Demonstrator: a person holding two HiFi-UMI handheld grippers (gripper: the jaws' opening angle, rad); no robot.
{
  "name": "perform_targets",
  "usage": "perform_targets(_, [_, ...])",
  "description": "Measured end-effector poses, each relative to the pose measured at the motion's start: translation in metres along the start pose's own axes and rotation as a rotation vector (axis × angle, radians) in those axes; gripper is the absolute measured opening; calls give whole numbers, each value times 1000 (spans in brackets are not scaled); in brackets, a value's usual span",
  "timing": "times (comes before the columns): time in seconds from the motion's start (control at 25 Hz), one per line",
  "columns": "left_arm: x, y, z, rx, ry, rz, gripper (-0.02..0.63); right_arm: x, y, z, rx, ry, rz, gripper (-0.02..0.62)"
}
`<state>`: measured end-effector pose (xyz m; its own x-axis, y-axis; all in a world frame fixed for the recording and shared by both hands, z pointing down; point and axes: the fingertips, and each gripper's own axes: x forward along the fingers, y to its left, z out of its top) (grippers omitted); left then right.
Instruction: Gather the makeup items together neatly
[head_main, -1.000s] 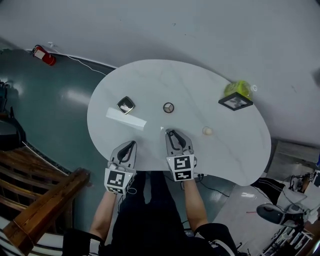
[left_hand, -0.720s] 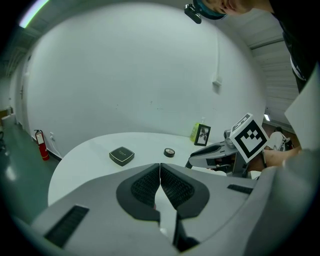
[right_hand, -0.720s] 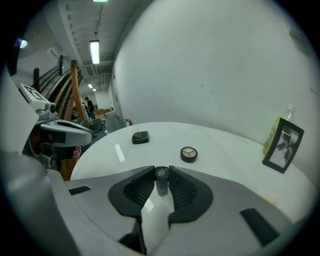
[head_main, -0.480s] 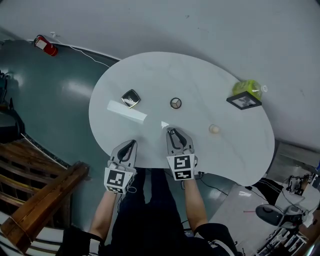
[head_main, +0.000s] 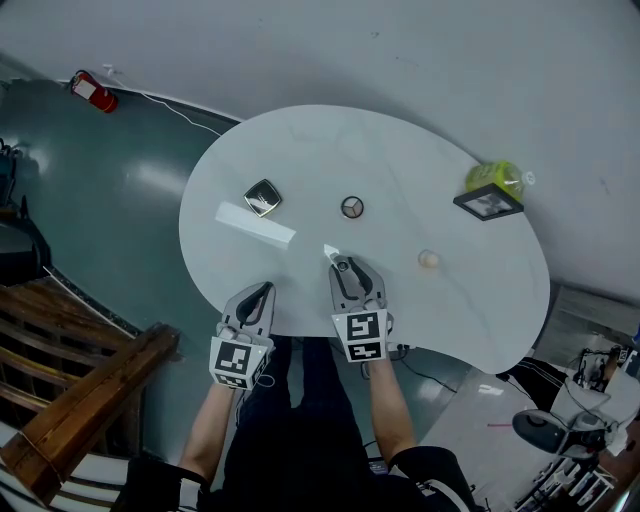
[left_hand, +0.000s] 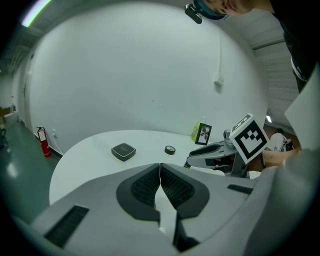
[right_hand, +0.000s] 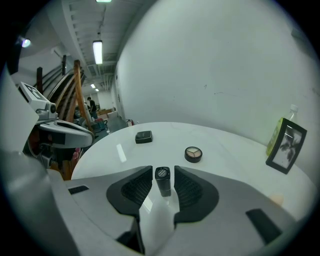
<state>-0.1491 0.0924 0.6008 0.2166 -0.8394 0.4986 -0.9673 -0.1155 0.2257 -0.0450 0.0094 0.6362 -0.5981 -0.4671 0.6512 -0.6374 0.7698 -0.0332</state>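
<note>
Evidently the right claw (right_hand: 163, 175) has just been opening, pads clear of 1 light, rigid, slippery lipstick (right_hand: 162, 183); take it mid-barrel. The left claw (left_hand: 160, 172) is closed and empty.

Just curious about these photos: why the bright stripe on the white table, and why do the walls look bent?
Head view: the stripe beside the square compact is glare, likely a reflected lamp. Right gripper view: a similar streak on the table, a lit ceiling tube above. Both gripper views: wide-angle lenses curve the wall and darken the corners.
</note>
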Motion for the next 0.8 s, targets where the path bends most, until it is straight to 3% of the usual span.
perform_targets(0.8, [-8,-5,15,28,-29,-15,20,-19,-4,17,22,-47,-34,141])
